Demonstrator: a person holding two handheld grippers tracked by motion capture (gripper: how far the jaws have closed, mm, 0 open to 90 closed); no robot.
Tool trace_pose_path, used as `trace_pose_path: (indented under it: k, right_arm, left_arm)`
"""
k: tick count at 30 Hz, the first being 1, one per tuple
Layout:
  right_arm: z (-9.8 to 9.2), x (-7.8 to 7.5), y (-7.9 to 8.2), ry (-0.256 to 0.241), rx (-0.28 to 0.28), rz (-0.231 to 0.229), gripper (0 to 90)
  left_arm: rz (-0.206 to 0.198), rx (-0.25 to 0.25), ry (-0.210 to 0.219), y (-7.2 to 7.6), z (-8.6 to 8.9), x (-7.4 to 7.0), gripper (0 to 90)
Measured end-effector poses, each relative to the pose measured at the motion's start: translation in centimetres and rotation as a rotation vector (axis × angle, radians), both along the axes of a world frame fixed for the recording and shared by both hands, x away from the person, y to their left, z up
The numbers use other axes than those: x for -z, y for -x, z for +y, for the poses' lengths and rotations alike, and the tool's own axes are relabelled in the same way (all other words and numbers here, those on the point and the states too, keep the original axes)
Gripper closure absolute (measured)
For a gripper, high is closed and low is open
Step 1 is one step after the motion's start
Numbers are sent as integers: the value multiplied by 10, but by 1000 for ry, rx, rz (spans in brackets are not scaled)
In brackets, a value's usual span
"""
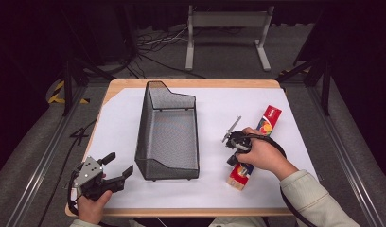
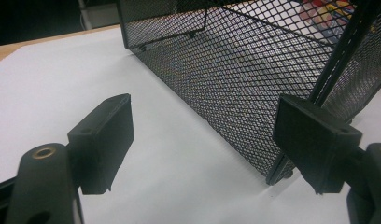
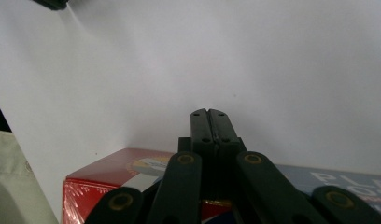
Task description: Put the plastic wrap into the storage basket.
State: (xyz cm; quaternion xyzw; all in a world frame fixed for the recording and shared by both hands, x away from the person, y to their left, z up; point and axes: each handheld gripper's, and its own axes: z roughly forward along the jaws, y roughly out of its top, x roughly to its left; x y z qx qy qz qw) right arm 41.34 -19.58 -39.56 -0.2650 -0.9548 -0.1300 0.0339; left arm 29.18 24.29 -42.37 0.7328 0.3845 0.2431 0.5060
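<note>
A long red and blue box (image 1: 269, 119) lies slantwise on the white sheet at the right. My right gripper (image 1: 232, 160) hovers over its near half, a hand wrapped around it. In the right gripper view the jaws (image 3: 208, 114) are pressed together with nothing between them, and the box (image 3: 109, 173) lies just beneath. A black wire-mesh basket (image 1: 143, 127) stands in the middle, with nothing visible inside. My left gripper (image 1: 120, 163) rests near the table's front left corner, open, pointing at the basket's near corner (image 2: 235, 70). Its jaws (image 2: 202, 135) hold nothing.
A white sheet (image 1: 219, 109) covers most of the wooden table (image 1: 134, 83). Beyond the far edge a grey metal stand (image 1: 226, 21) and cables sit on the floor. Bare sheet lies between basket and box, and left of the basket.
</note>
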Motion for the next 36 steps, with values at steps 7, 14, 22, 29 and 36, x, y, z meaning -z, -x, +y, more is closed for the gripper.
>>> trace_pose_path:
  k: [7, 14, 22, 29, 36]
  right_arm:
    - [-2, 0, 7, 14, -1, -13, 900]
    - [-16, -18, 6, -180, 79, -168, 900]
    - [-65, -43, 1, -391, 278, -340, 900]
    - [-107, -49, -6, -460, 448, -435, 900]
    - [-159, -41, -31, -410, 698, -522, 900]
  left_arm:
    - [0, 4, -4, -1, -1, 0, 213]
    - [0, 4, -9, -2, -2, 0, 213]
    - [2, 1, -1, -1, -2, 1, 213]
    - [5, -5, -1, -1, -1, 1, 213]
    - [7, -16, 1, 0, 0, 1, 213]
